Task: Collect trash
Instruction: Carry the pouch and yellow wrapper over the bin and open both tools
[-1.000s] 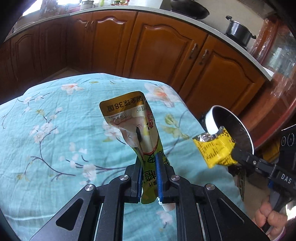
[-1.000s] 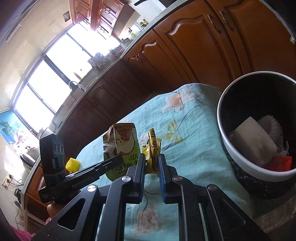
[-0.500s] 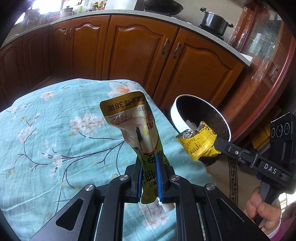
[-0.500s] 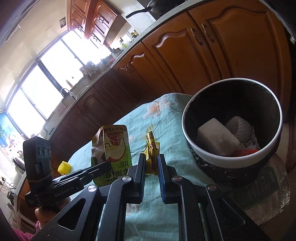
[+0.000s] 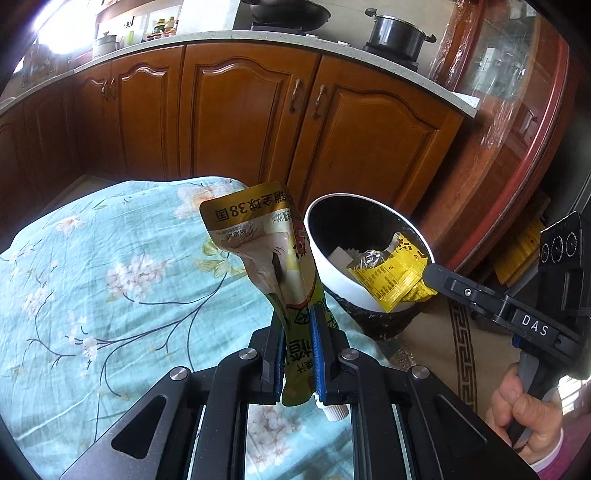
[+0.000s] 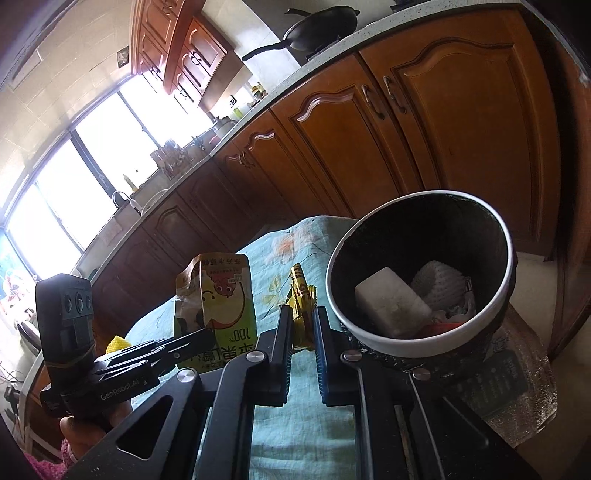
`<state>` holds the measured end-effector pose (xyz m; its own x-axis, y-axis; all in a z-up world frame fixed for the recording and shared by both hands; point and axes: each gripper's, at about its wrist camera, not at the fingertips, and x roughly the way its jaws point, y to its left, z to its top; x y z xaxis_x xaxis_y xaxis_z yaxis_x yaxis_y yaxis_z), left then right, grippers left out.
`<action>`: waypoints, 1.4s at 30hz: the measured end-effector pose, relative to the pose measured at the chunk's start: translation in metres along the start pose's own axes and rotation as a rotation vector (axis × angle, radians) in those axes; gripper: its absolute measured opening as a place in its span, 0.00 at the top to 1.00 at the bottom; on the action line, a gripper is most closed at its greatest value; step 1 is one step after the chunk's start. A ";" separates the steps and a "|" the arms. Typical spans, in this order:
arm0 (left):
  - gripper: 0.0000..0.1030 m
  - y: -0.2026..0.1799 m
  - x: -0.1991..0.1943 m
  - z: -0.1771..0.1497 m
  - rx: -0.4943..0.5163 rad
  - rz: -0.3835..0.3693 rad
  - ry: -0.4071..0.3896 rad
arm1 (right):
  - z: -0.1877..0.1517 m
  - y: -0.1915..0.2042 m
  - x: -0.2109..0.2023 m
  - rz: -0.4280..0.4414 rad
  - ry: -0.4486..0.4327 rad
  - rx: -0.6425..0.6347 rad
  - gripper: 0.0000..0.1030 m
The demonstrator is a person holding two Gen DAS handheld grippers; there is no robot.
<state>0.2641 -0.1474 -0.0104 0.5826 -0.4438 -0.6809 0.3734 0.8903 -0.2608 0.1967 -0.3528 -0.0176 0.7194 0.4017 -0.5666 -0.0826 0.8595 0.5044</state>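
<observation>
We note a table under a teal floral cloth, with wooden cabinets behind it and a round bin with a white rim at the table's end. Only the right wrist view looks into the bin, where a pale block, a white netted wad and a red scrap lie; it alone also shows the bright window and a small yellow object on the cloth. Only the left wrist view shows the lidded pot on the counter and the person's right hand on its handle. The left gripper is clamped on an upright green and gold juice pouch, held above the cloth beside the bin. The right gripper pinches a yellow wrapper, which in the left wrist view hangs at the bin's rim, over its mouth. Against the frame a second earlier, the bin sits nearer and fuller in both views, the wrapper has passed from short of the rim to over the opening, and more of the far cloth is cut from sight. Both grips are unchanged.
</observation>
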 end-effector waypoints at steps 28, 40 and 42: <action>0.90 -0.031 0.042 0.037 0.041 -0.048 0.019 | 0.013 -0.040 -0.014 -0.063 -0.025 0.048 1.00; 0.88 -0.047 0.109 0.070 0.020 -0.115 0.100 | 0.009 -0.064 -0.026 -0.103 -0.041 0.102 1.00; 0.88 -0.048 0.119 0.074 0.017 -0.114 0.115 | 0.009 -0.069 -0.028 -0.109 -0.043 0.112 1.00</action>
<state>0.3690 -0.2507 -0.0279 0.4494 -0.5266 -0.7216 0.4456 0.8322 -0.3299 0.1885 -0.4260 -0.0311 0.7488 0.2925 -0.5947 0.0732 0.8554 0.5128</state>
